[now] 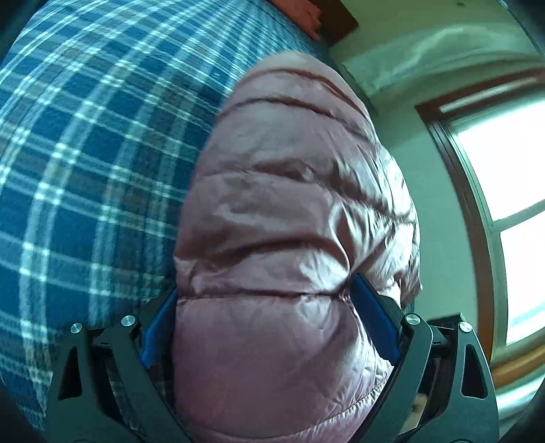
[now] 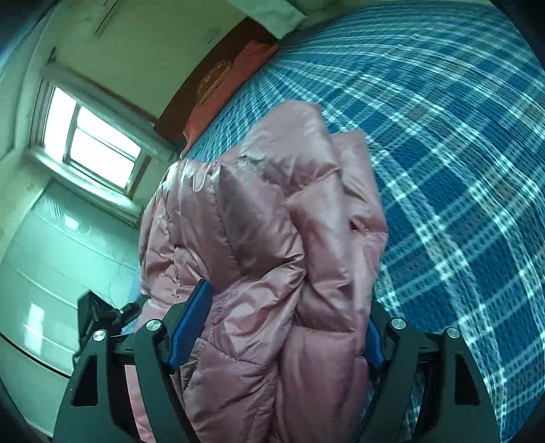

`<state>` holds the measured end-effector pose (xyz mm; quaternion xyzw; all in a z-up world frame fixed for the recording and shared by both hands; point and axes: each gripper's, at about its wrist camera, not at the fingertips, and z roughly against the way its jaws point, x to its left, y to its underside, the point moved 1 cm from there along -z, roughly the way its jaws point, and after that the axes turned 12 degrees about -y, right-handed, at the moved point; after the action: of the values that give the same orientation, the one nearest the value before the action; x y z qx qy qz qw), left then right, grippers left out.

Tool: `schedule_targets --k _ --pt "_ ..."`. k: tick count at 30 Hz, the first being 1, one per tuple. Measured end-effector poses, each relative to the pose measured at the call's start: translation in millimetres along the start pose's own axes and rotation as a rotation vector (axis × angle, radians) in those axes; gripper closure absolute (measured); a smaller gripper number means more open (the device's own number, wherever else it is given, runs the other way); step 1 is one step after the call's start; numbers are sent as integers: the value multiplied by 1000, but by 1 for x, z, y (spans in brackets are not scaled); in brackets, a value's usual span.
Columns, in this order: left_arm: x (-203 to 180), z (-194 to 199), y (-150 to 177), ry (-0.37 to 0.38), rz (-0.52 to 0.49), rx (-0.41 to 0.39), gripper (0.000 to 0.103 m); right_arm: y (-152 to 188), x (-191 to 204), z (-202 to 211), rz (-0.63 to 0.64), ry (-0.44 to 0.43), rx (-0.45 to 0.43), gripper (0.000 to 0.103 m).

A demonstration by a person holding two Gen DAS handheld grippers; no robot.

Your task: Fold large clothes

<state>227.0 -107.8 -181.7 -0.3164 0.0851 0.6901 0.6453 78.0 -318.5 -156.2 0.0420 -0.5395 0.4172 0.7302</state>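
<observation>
A pink quilted puffer jacket point(image 1: 289, 221) fills the middle of the left wrist view and hangs bunched over the blue plaid bed cover point(image 1: 85, 153). My left gripper point(image 1: 269, 306) is shut on a thick puffy fold of it, its blue pads pressed on both sides. In the right wrist view the same jacket point(image 2: 265, 245) is folded in several layers. My right gripper point(image 2: 289, 317) is shut on a thick bundle of those layers, with blue pads point(image 2: 194, 320) on either side. The jacket hides both grippers' fingertips.
The bed cover point(image 2: 442, 170) spreads to the right in the right wrist view. An orange-red pillow point(image 2: 224, 78) lies by the dark headboard point(image 1: 337, 24). A bright window point(image 2: 92, 136) and pale walls lie beyond the bed's edge. The left gripper's black frame point(image 2: 98, 313) shows low left.
</observation>
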Motion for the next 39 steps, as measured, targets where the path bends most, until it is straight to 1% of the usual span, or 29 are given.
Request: schedule_targets --k 2,4,5,6,7,8,10,13,16,20,22,25,28,30,32,34,35,36,37,38,39 --pt "-8 -2 2 13 -34 0 12 -1 0 -1 -3 -17 -2 30" --pt "-15 -4 4 9 -60 -1 22 -1 -2 -7 -22 -62 25 46" --pt "-17 -4 4 8 -72 -5 24 1 -2 -11 -36 -81 25 48" --pt "-18 -4 3 8 -76 -8 28 3 -3 -12 -36 -87 31 51" --pt "-19 -3 3 15 -79 -8 37 4 -1 -15 -37 -96 40 53" --pt "-19 -1 4 28 -81 -10 39 5 -1 -16 -42 -104 40 55" --pt "-24 4 6 19 -101 -35 46 5 3 -18 -61 -136 39 60" --pt "-26 17 6 14 -125 -68 49 4 16 -19 -40 -161 36 65" --pt "-23 40 2 25 -144 -114 50 1 35 -29 -23 -217 41 66" --pt "-12 74 -17 28 -149 -188 50 -11 59 -59 -23 -298 51 67" --pt "-2 88 -29 16 -147 -217 50 -13 70 -78 -17 -321 64 67" --pt "21 103 -50 -27 -132 -254 50 -17 82 -114 -26 -356 94 68" --pt "43 104 -66 -61 -109 -265 50 -13 94 -153 -34 -368 138 68" --pt "64 101 -78 -85 -81 -255 50 -10 97 -172 -41 -363 165 68" --pt "84 93 -86 -103 -41 -235 50 -11 97 -188 -46 -350 188 68" --pt "100 86 -90 -106 -13 -217 50 -14 98 -197 -49 -331 199 68" --pt "103 85 -92 -102 -10 -213 50 -15 99 -196 -47 -323 202 66" --pt "107 86 -93 -93 -9 -209 50 -17 100 -194 -35 -311 207 62" --pt "110 88 -93 -83 -5 -204 48 -17 106 -196 -13 -291 212 56" --pt "112 91 -95 -77 -1 -205 47 -18 110 -191 20 -257 213 52" --pt "114 95 -97 -67 0 -208 40 -21 114 -186 54 -231 210 44"
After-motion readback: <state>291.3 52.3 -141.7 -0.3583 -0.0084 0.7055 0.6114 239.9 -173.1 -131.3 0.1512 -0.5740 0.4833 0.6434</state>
